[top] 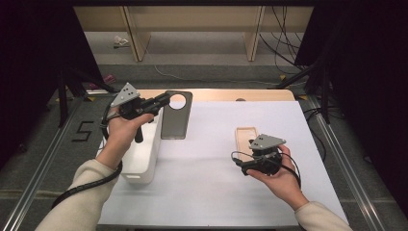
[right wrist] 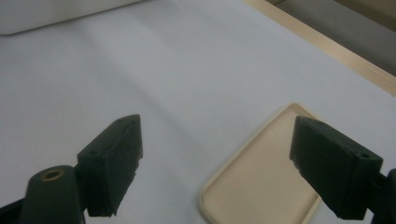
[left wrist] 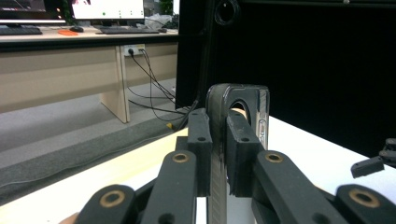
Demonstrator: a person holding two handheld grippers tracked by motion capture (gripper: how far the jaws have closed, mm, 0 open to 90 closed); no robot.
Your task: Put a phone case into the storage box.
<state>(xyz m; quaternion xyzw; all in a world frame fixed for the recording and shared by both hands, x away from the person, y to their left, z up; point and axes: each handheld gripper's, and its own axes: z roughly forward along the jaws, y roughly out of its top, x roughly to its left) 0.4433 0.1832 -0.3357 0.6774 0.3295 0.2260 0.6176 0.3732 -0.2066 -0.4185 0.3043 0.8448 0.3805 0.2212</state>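
My left gripper [top: 162,101] is shut on the top edge of a dark, see-through phone case [top: 175,120] with a round hole, which hangs upright above the table's far left. In the left gripper view the case [left wrist: 239,99] stands edge-on, pinched between the pads of that gripper [left wrist: 219,140]. Over the right half of the table my right gripper [top: 243,166] is open with nothing between its jaws. A beige phone case [top: 245,136] lies flat just beyond it. In the right gripper view the beige case [right wrist: 261,182] lies below the gap of the wide-open gripper [right wrist: 217,163], nearer the right jaw.
A white bin [top: 144,159] stands at the left under my left forearm. A white mat [top: 211,192] covers the wooden table [top: 269,95]. Desk legs and cables lie on the floor beyond the far edge.
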